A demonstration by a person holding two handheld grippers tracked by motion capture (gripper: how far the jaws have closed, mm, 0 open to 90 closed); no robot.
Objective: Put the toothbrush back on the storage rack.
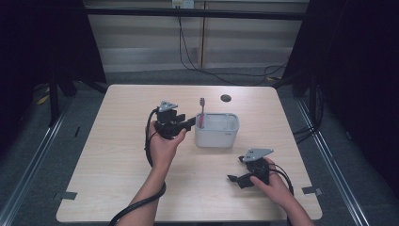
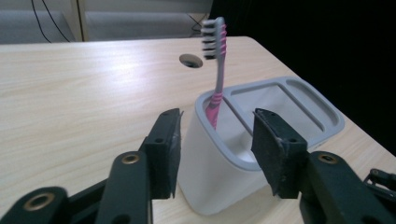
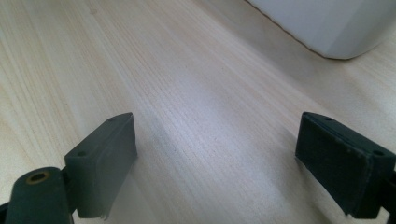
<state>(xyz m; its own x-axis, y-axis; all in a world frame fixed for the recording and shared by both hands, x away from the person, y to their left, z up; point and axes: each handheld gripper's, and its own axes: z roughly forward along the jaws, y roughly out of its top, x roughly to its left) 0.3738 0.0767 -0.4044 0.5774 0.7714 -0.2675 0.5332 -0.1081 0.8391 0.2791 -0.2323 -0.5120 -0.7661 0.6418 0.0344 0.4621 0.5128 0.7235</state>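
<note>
Light wood table point(image 1: 117, 155), rounded corners, a round cable hole point(image 1: 226, 98) near its far edge.

White holder point(image 1: 217, 130) with a grey rim stands upright just past table centre. Top is divided into compartments. A pink-and-grey toothbrush point(image 1: 202, 112) stands in the end compartment nearest the left gripper, bristle head up, leaning slightly. In the left gripper view the handle point(image 2: 217, 93) rests against the grey rim of that compartment; the bristles face left in that view.

Left gripper point(image 1: 190, 123): held by the person's left hand point(image 1: 162, 143) just left of the holder, jaws pointing toward it. Jaws stand apart with nothing between the pads; in the left gripper view they straddle the holder's near corner, one jaw outside the wall, the other over the rim. Contact with the holder cannot be told. The toothbrush stands free beyond the jaws. Black cable trails back along the forearm to the near table edge.

Right gripper point(image 1: 237, 170): held by the right hand point(image 1: 273, 186) low over the table at near right, well apart from the holder, jaws pointing left. Jaws spread wide, bare wood between them. In the right gripper view point(image 3: 215, 158) the holder's white base point(image 3: 327, 23) sits in the top right corner, apart from the jaws.
</note>
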